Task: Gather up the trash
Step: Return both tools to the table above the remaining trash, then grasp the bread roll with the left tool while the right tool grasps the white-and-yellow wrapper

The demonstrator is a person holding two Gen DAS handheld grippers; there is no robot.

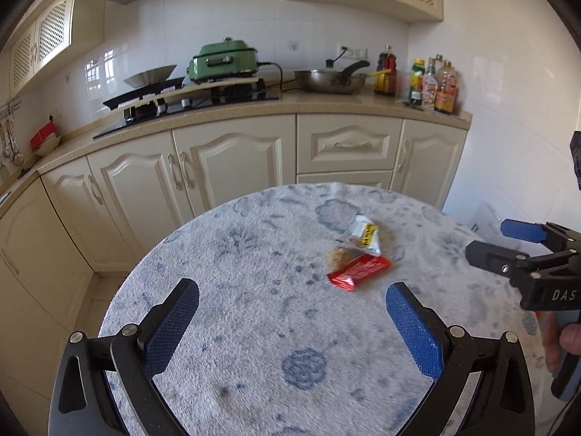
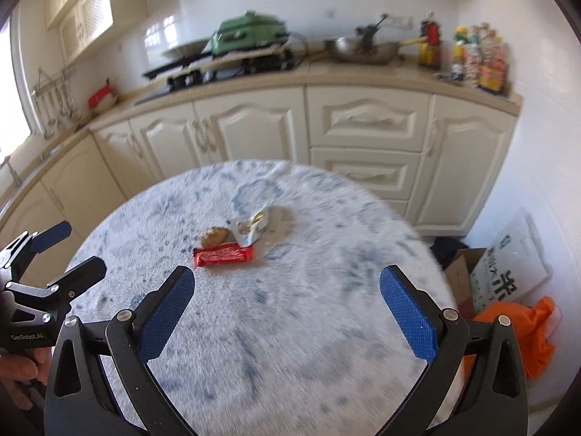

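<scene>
The desk, round and covered in a fuzzy white-and-blue cloth, is carrying three pieces of trash grouped near its middle. All three are lying ahead of both pairs of fingers, well apart from them and touched by neither.

The left gripper is hovering over the near part of the desk with its blue-padded fingers spread wide apart and holding nothing. The trash is sitting ahead and toward its right finger. The right gripper is likewise hovering with its fingers wide apart and empty; the trash is sitting ahead and toward its left finger.

The red wrapper is lying flat, nearest the fingers, long and glossy with crimped ends. The white wrapper is lying just behind it, crumpled, torn open, with yellow and black print. The brown lump is sitting beside both, touching or nearly touching them; which cannot be told.
</scene>
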